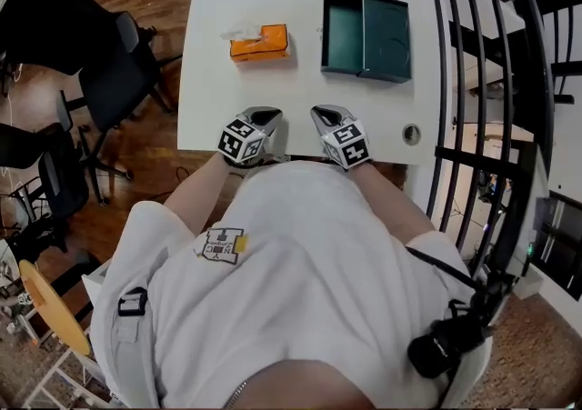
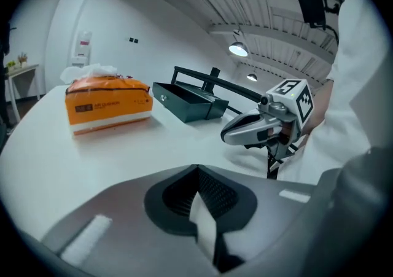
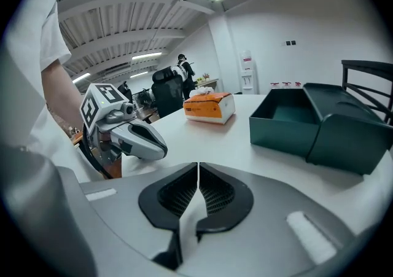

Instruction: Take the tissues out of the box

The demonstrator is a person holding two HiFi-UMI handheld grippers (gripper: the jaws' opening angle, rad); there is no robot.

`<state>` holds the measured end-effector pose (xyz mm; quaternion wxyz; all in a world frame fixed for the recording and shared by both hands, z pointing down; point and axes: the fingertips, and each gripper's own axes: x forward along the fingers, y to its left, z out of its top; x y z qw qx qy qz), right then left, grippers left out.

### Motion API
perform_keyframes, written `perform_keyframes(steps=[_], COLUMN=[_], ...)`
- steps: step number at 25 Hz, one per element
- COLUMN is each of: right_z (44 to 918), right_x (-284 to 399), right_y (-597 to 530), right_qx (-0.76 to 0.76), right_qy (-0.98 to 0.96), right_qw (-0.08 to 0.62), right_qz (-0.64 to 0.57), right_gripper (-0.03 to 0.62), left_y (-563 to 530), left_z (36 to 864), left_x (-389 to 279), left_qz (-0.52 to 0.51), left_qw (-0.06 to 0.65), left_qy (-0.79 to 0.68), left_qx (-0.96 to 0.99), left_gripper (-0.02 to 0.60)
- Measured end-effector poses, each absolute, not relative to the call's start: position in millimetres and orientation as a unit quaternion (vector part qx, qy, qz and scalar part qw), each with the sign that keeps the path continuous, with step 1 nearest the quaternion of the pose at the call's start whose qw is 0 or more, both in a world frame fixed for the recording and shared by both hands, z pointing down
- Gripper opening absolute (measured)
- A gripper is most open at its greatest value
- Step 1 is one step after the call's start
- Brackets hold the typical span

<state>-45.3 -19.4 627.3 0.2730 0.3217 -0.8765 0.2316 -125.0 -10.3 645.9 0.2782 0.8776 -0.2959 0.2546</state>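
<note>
Left gripper view shows my left gripper [image 2: 196, 170] with its jaws pressed together and nothing caught between them. The right gripper [image 3: 198, 166] reads the same: jaws closed tip to tip, empty. Both hover side by side at the near edge of the white desk [image 1: 207, 99], close to my body, neither touching anything.

Outward from there, the orange tissue box [image 1: 261, 43] sits at the far part of the desk, well apart from both grippers. From the left gripper it lies at roughly 12 o'clock; from the right gripper it is nearer 11 o'clock. Its long axis runs 9 to 3 across the desk, broadside to me. A white tissue [image 1: 238, 34] pokes out of its top toward the 9 o'clock end.

A dark green case [image 1: 366, 35], lid open, stands at 12 to 1 o'clock from the right gripper, apart from the tissue box.

I judge the left gripper the nearer one for the reach. Its jaws would have to open before they can pinch the tissue.
</note>
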Motion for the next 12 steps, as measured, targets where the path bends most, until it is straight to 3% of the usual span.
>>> perform_keyframes(steps=[12], right_z=[627.2], right_x=[-42.3], right_y=[-17.7], right_qx=[0.326], right_qy=[-0.876], right_qw=[0.264], right_qz=[0.237], right_gripper=[-0.001], left_y=[-9.2], left_z=[648.4], left_x=[-127.7], left_qz=[0.255], left_qw=[0.273], left_qy=[-0.296], left_qx=[0.879], left_gripper=[0.000])
